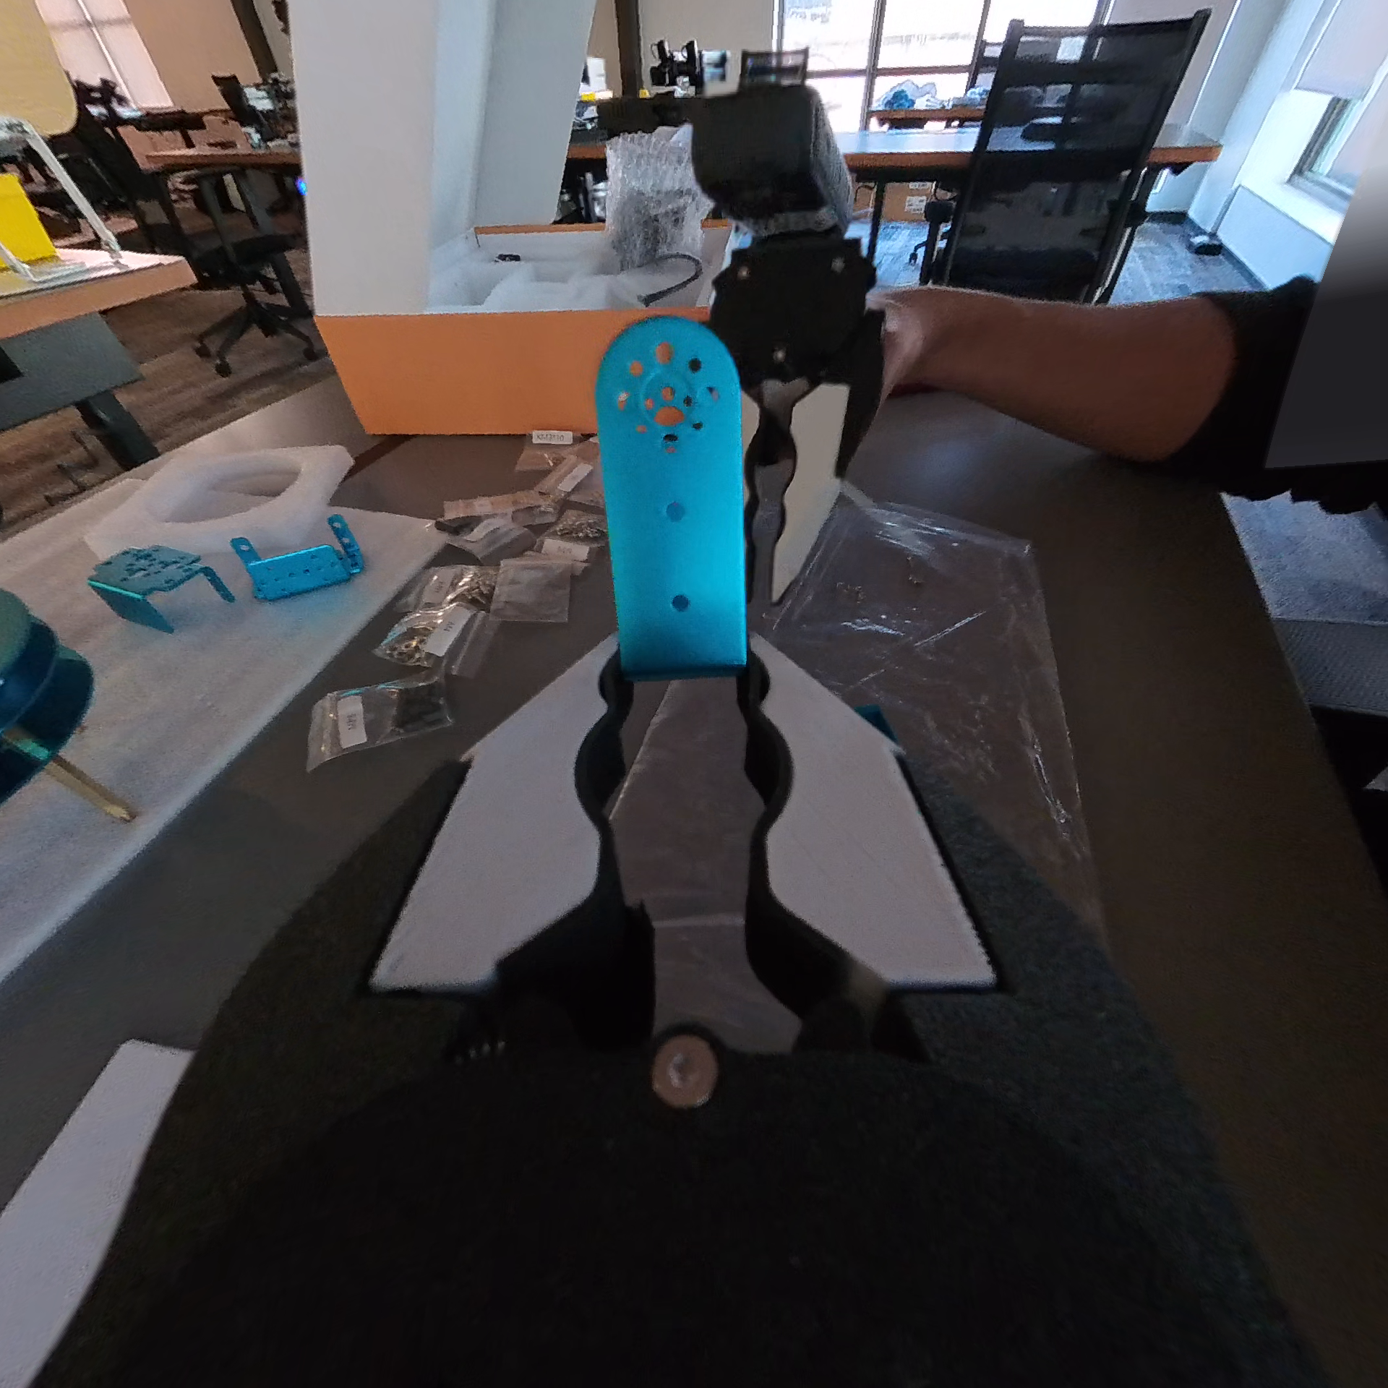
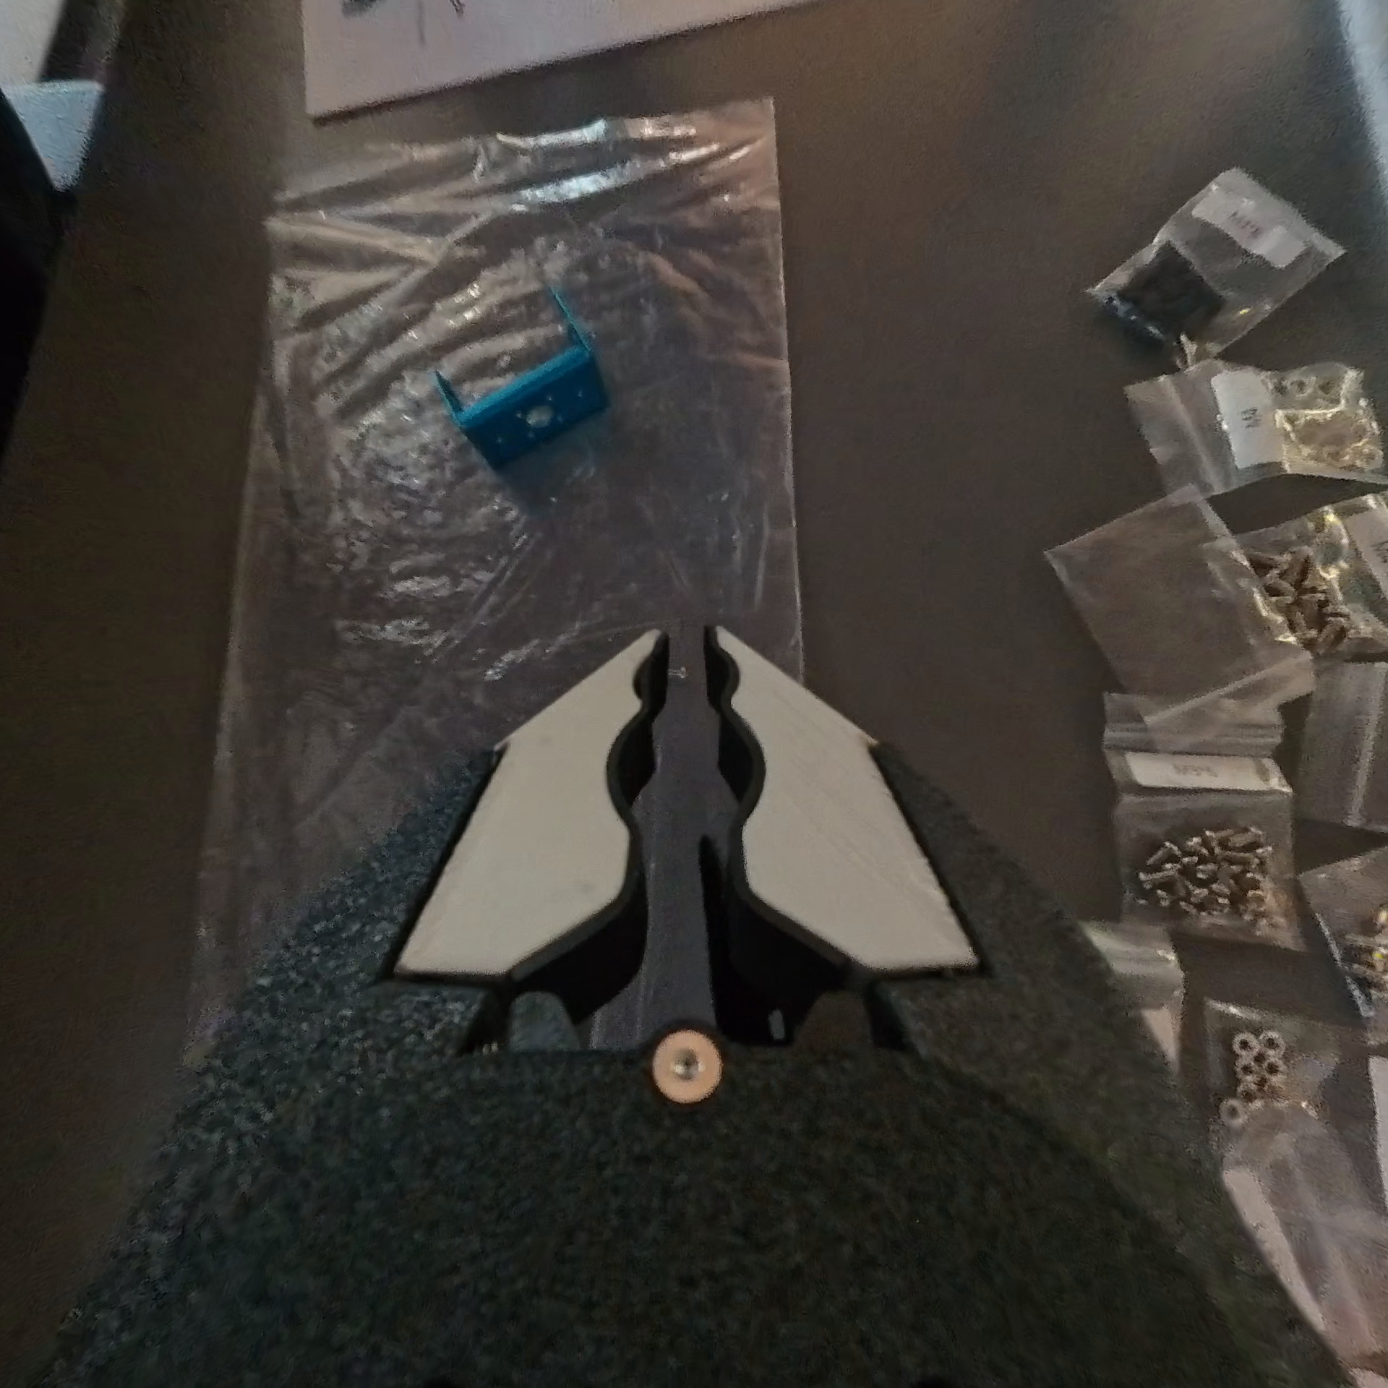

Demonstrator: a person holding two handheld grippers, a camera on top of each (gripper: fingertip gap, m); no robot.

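Right now your left claw (image 1: 682,672) grips a blue plate (image 1: 672,496) upright by its lower edge; your right claw (image 2: 685,646), nearly clenched and empty, hovers over a clear bag (image 2: 526,526) bearing a blue bracket (image 2: 526,409) on the surface (image 2: 939,375).

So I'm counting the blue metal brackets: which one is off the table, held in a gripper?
The long blue plate with a rounded, perforated top, upright in the left gripper; the others lie flat.

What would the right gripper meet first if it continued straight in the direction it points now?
Probably the clear crinkled plastic bag lying flat on the dark table; the small blue U-shaped metal bracket sits slightly left of the right gripper's line.
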